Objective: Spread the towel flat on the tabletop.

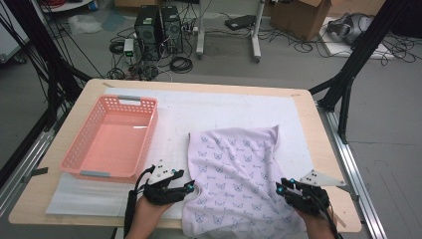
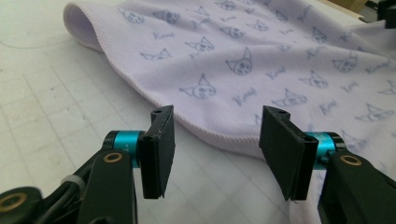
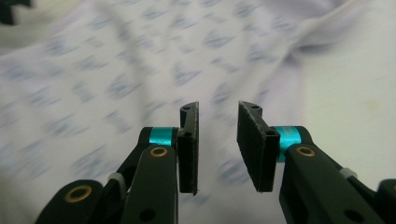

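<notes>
A pale lilac towel [image 1: 239, 174] printed with small cat faces lies spread on the white mat, its near end hanging over the table's front edge. My left gripper [image 1: 191, 186] sits open at the towel's left hem [image 2: 205, 133], jaws wide apart with the hem just beyond them. My right gripper [image 1: 279, 188] is open over the towel's right side [image 3: 140, 79], with printed cloth showing in the gap between its jaws. The right gripper view is blurred.
A pink plastic basket [image 1: 89, 144] stands empty on the left of the table. A white gridded mat [image 1: 209, 107] covers most of the wooden tabletop [image 1: 40, 191]. Computers, cables and boxes lie on the floor beyond the far edge.
</notes>
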The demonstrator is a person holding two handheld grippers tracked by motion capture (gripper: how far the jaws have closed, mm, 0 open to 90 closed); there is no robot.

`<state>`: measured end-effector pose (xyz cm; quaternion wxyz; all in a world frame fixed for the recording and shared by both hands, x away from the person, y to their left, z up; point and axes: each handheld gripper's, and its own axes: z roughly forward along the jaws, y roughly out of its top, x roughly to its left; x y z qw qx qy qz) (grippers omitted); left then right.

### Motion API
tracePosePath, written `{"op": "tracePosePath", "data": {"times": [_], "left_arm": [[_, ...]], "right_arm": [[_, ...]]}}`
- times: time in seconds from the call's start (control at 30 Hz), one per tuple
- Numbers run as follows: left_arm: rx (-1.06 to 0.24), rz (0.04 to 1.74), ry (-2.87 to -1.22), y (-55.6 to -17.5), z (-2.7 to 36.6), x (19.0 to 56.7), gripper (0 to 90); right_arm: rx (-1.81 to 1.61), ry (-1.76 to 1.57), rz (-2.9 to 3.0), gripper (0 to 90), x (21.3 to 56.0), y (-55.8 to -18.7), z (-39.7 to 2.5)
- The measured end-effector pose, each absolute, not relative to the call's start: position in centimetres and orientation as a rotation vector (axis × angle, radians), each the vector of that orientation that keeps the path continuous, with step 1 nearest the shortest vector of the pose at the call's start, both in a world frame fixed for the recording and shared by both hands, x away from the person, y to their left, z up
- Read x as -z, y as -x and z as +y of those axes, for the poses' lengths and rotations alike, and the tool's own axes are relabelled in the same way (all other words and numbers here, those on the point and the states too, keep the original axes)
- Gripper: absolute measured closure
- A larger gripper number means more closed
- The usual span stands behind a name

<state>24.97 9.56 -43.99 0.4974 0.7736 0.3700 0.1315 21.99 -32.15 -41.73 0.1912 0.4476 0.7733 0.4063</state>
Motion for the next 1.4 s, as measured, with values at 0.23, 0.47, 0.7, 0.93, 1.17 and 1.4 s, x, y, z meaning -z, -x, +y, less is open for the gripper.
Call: {"op": "tracePosePath", "data": {"times": [0.23,0.47,0.7,0.93,1.17,1.4], "left_arm": [[-0.329,0.919,-1.855,-27.7,8.6,43.5,43.1],[-0.359,0.994,-1.836,-30.1,8.9,43.3,42.8],[-0.414,1.000,-1.835,-31.2,9.0,43.0,42.8],[-0.359,1.021,-1.859,-33.5,8.0,43.6,42.9],[-0.349,1.020,-2.001,-33.7,6.5,44.9,68.1],[-0.325,0.981,-2.023,-31.5,6.8,44.2,86.6]], "right_arm": [[-0.965,-1.292,2.151,69.1,43.0,-27.5,-32.0],[-0.926,-1.336,2.179,83.4,44.3,-30.8,-31.4],[-0.879,-1.365,2.180,88.9,43.4,-29.1,-34.5],[-0.921,-1.479,2.173,82.9,43.0,-27.3,-38.6],[-1.067,-1.324,2.172,63.2,42.6,-28.5,-34.7],[-0.995,-1.251,2.269,73.4,44.5,-30.0,-30.8]]}}
